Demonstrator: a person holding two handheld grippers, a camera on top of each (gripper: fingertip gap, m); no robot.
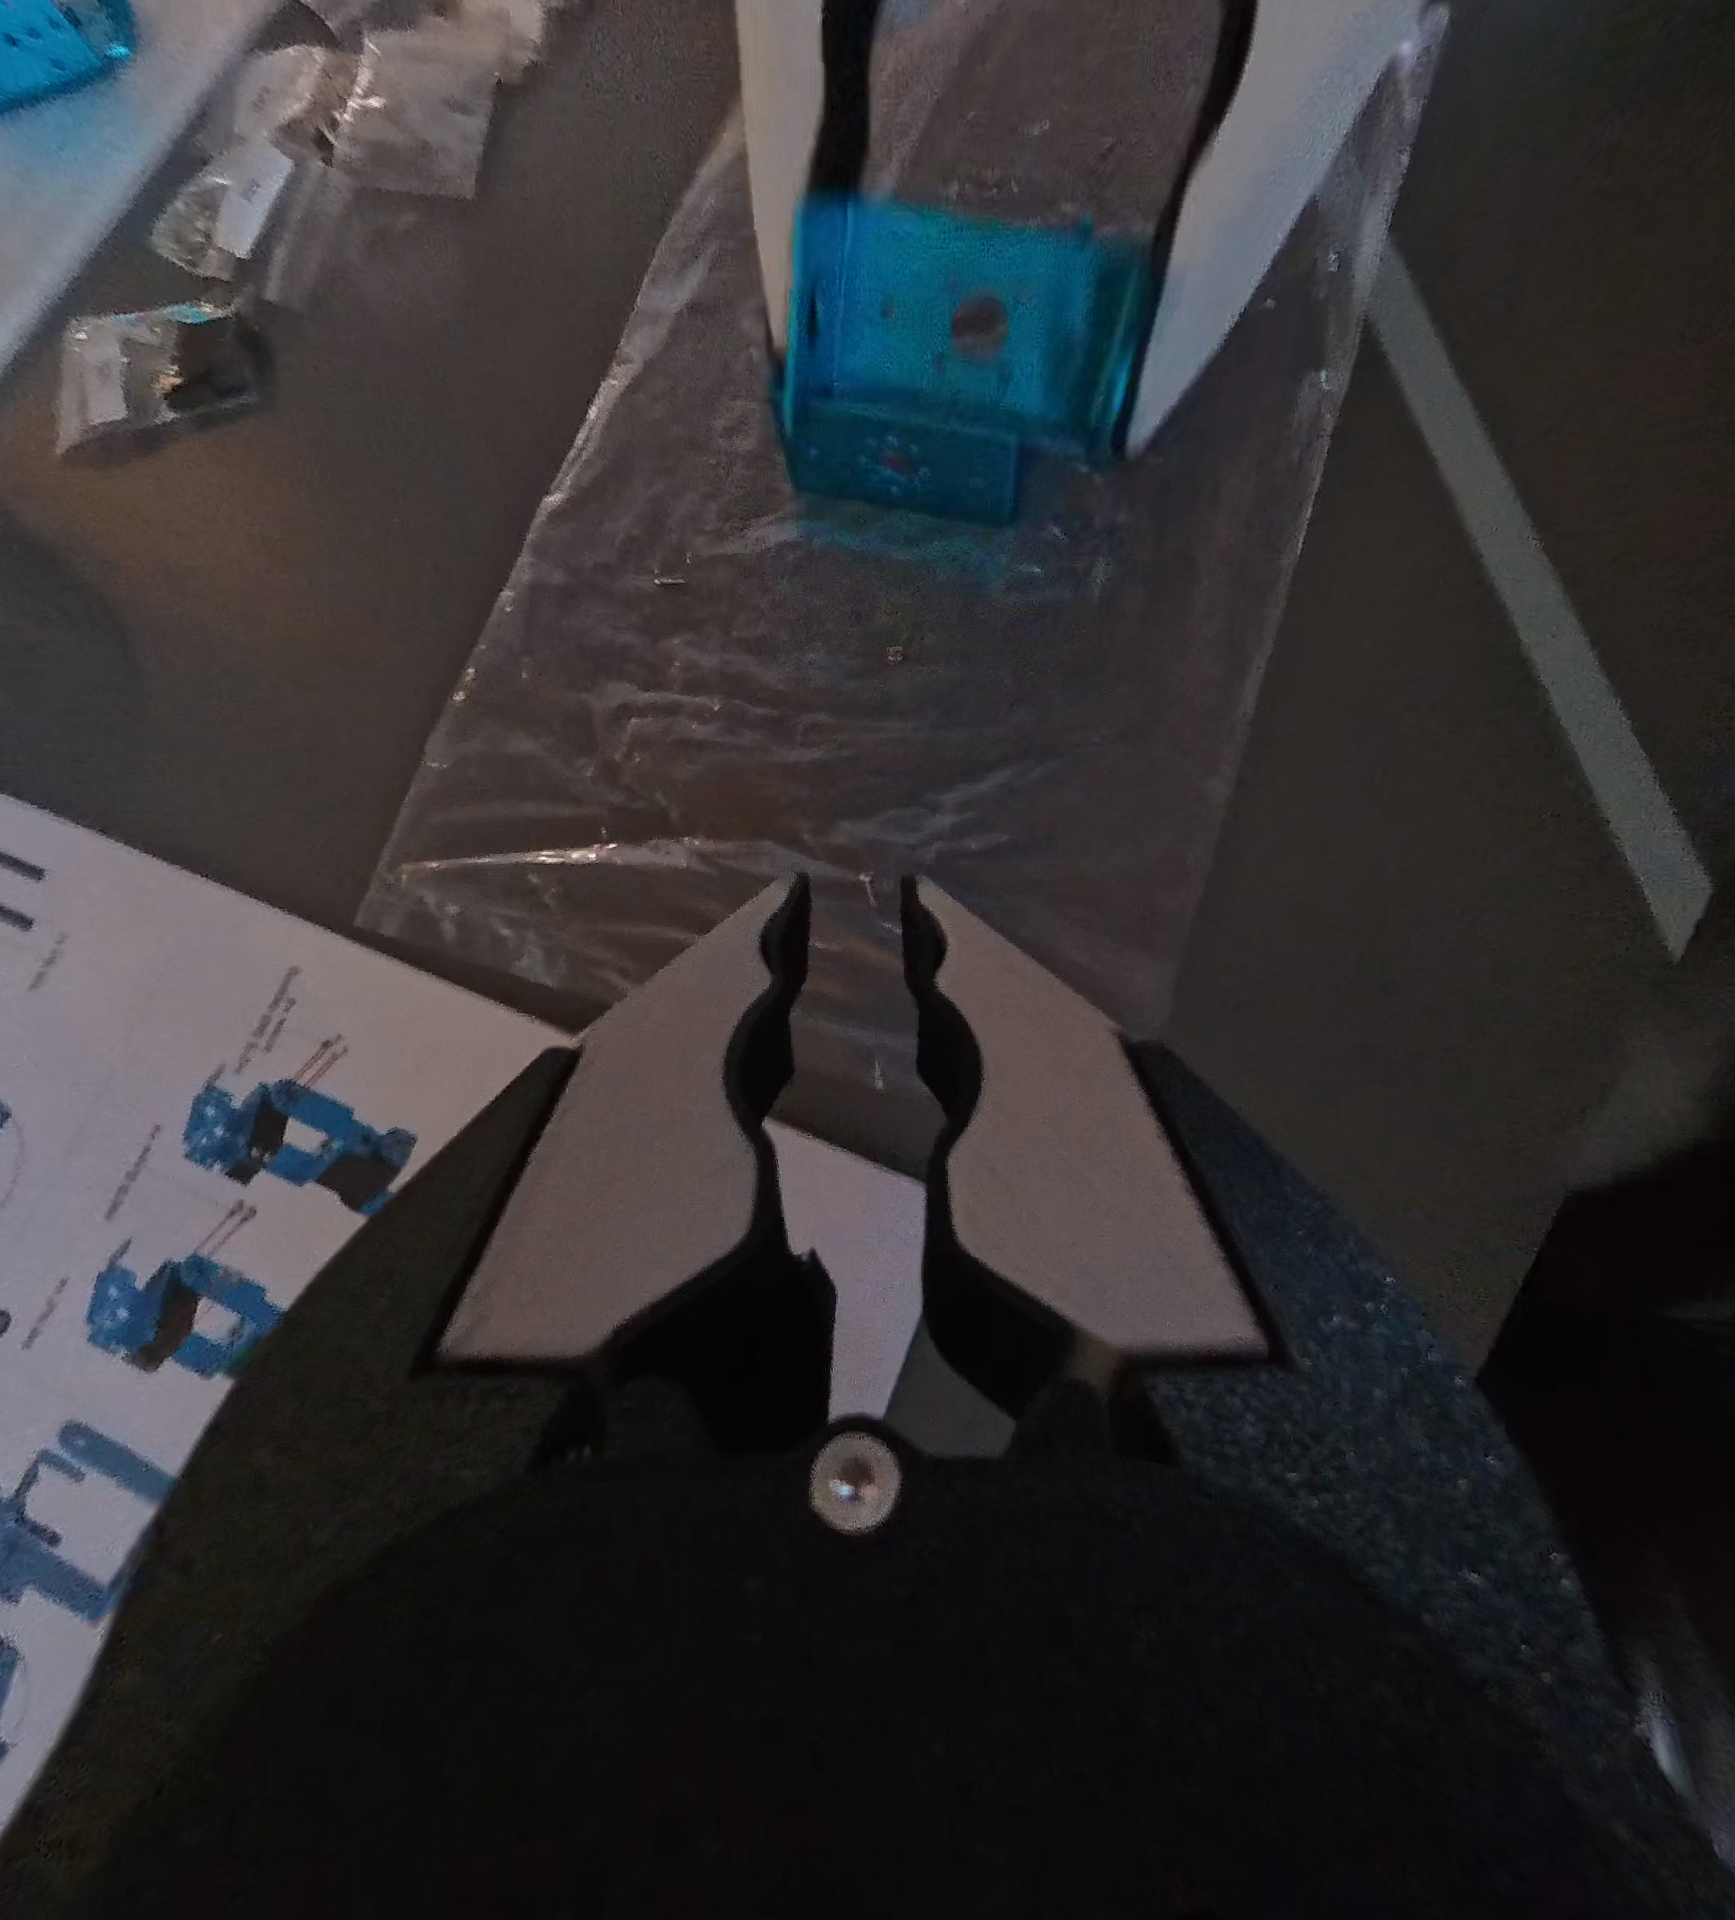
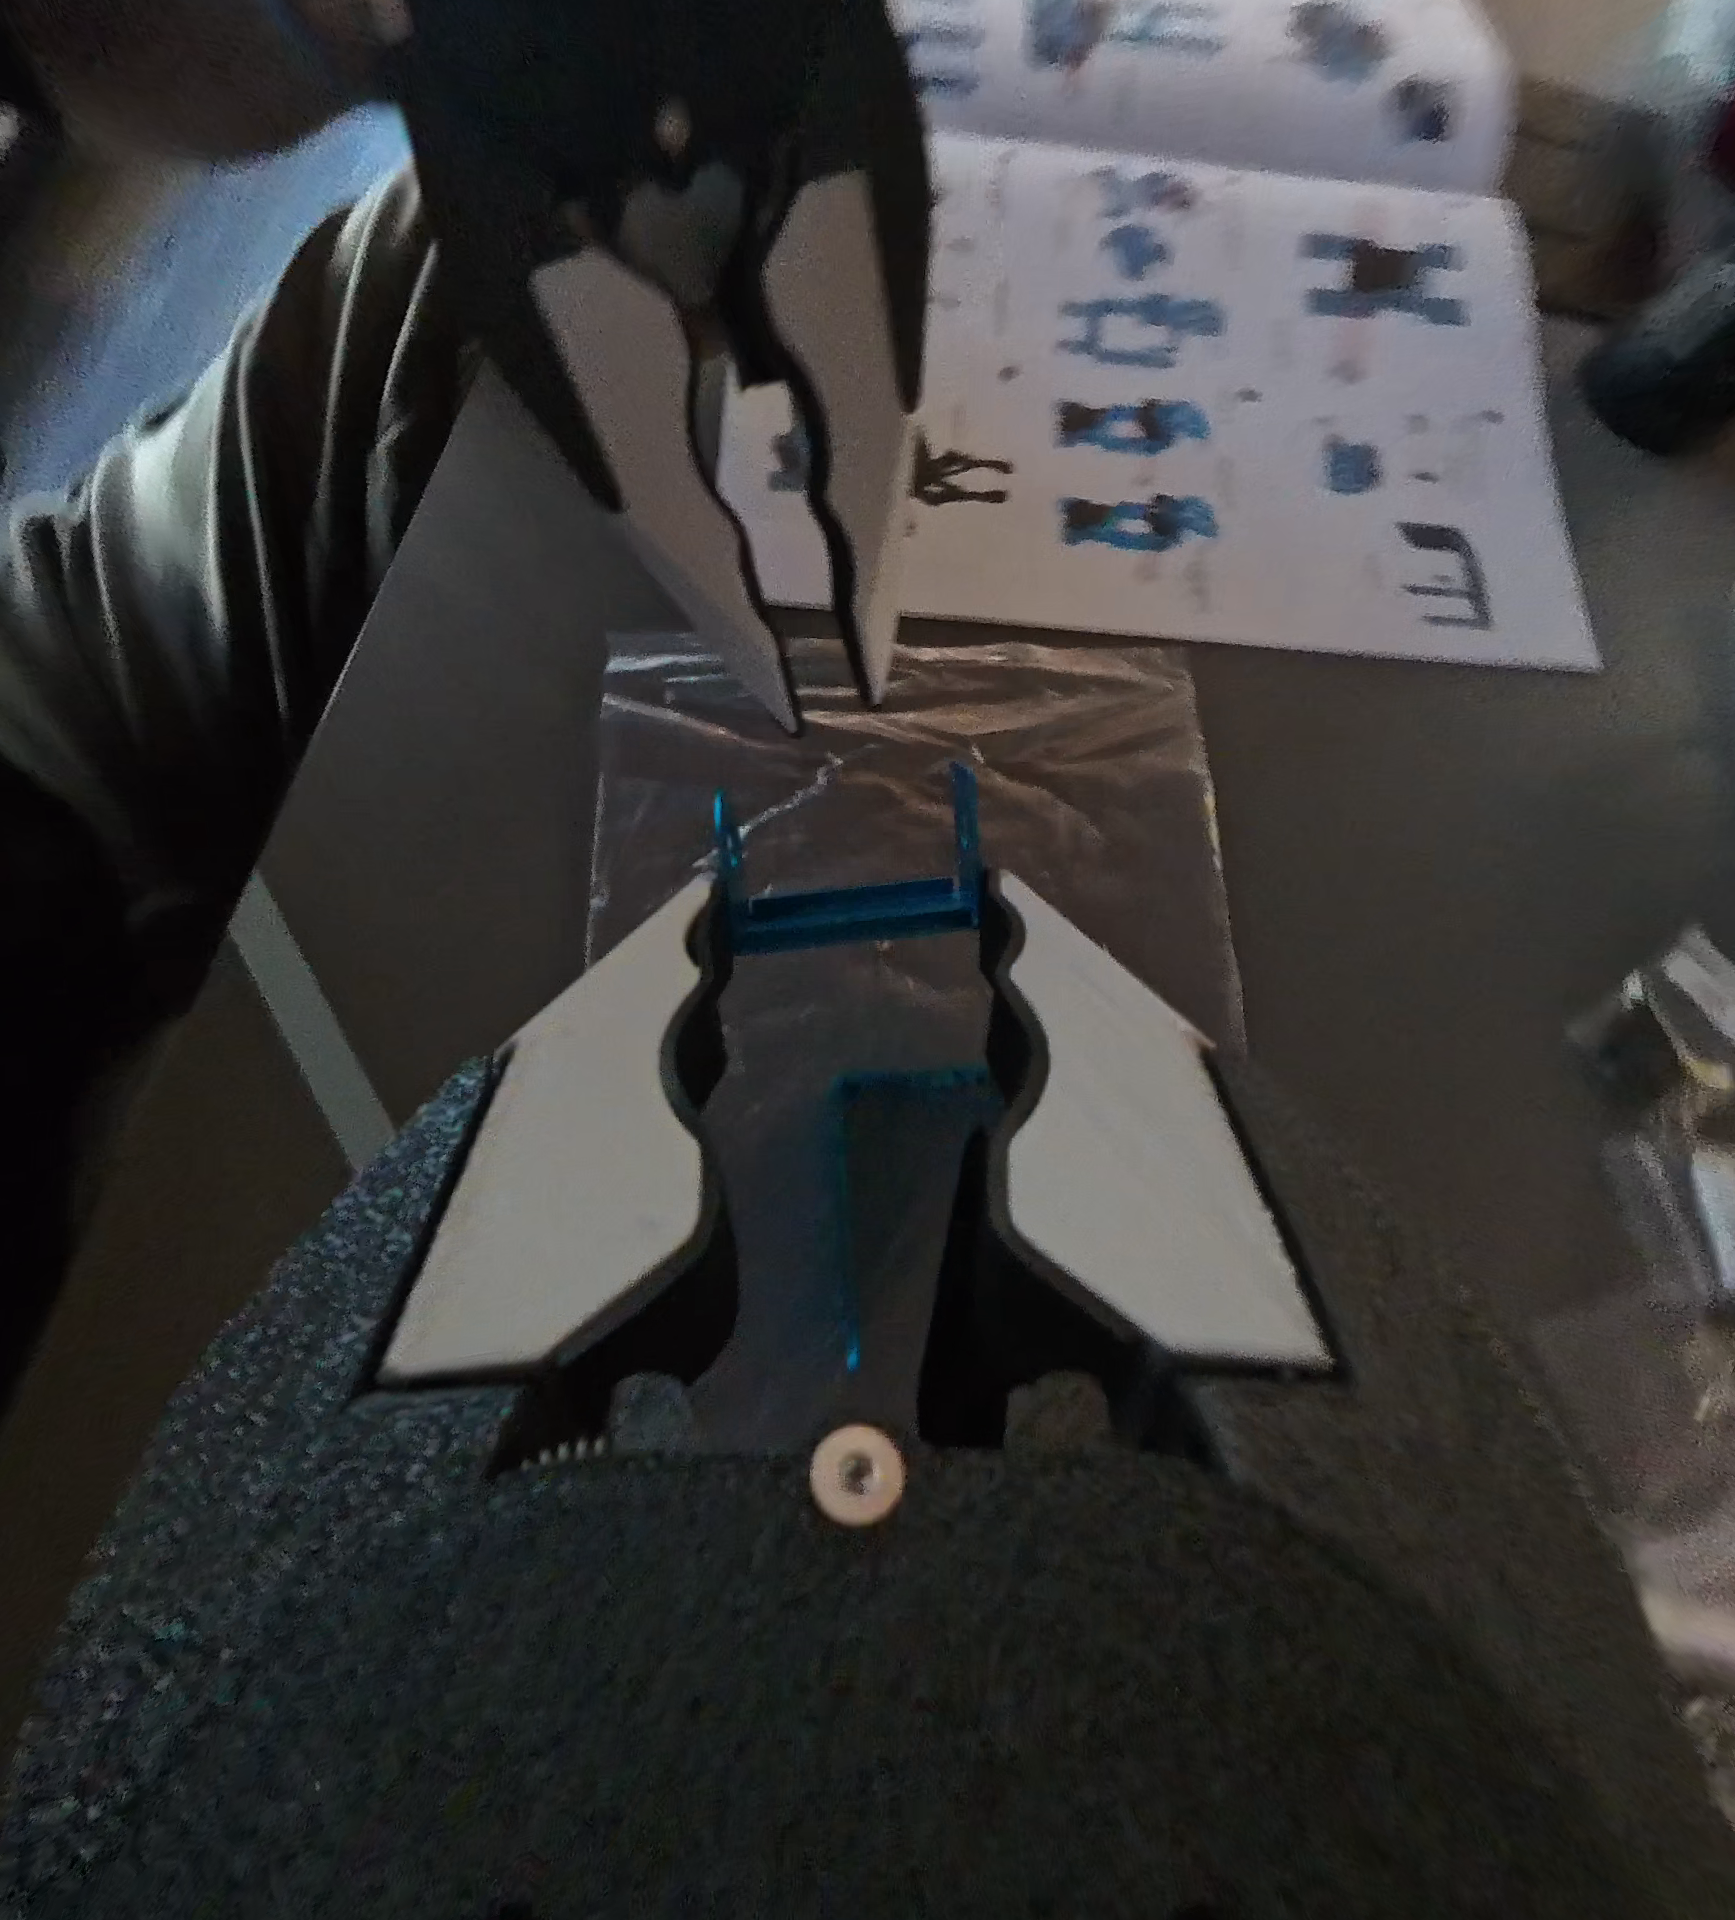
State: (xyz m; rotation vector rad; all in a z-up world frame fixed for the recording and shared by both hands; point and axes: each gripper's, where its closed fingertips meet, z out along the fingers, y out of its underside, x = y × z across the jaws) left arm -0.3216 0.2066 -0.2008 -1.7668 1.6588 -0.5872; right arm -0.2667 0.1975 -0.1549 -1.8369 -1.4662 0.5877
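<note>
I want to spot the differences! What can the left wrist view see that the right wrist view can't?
Only the left wrist view shows the flat drilled face of the blue bracket and the blue parts far off at the top left. Only the right wrist view shows a person's sleeve and the bracket's two thin upright ends. Both show the clear plastic bag, the printed sheet, the small packets, the left gripper, jaws slightly apart, and the right gripper clamping the bracket.

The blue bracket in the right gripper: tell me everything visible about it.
The blue bracket looks like anodised metal, U-shaped, with a flat perforated plate and two thin upright tabs. The right gripper holds it clamped between its fingertips, over a clear plastic bag lying on the table. From the left wrist view, a second blue plate sits at its lower edge.
</note>
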